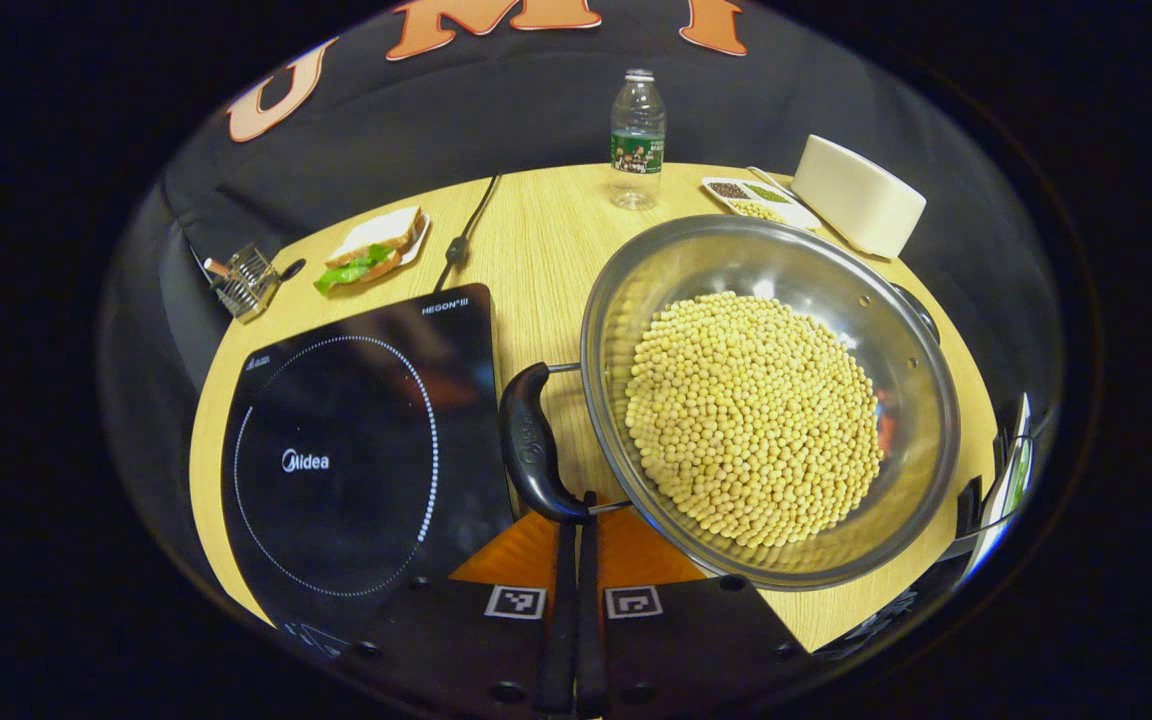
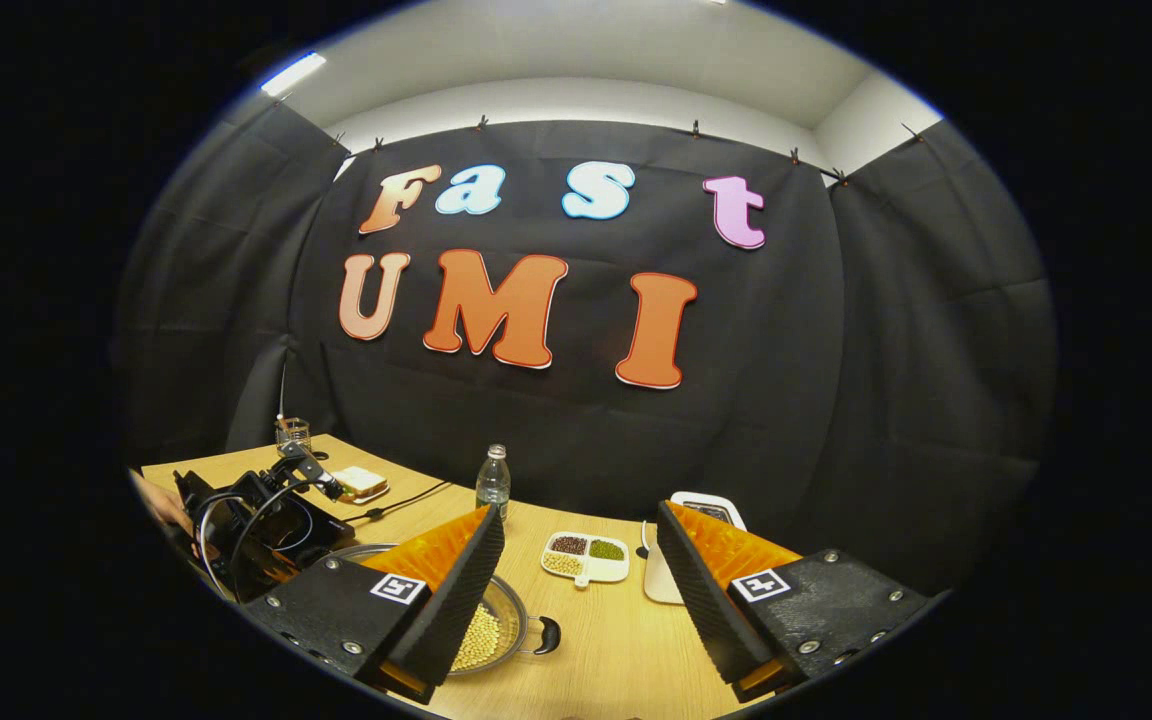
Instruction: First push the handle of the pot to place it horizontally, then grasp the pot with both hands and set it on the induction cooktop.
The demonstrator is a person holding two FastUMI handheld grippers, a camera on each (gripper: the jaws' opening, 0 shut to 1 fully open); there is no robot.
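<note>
A steel pot (image 1: 786, 262) full of pale beans sits on the wooden table, right of the black induction cooktop (image 1: 356, 450). Its black side handle (image 1: 528, 440) faces the cooktop, and a second handle (image 1: 921, 310) shows at the far rim. My left gripper (image 1: 577, 502) is shut, with nothing between its fingers, and its tips touch the near end of the black handle. My right gripper (image 2: 581, 560) is held high and open, fingers wide apart, above the table. Below its left finger lie the pot (image 2: 508, 610) and a black handle (image 2: 547, 634).
At the table's back stand a water bottle (image 1: 637, 140), a divided dish of beans (image 1: 756, 200) and a white box (image 1: 856, 195). A sandwich on a plate (image 1: 373, 250), a wire rack (image 1: 244, 280) and a black cable (image 1: 466, 235) lie behind the cooktop.
</note>
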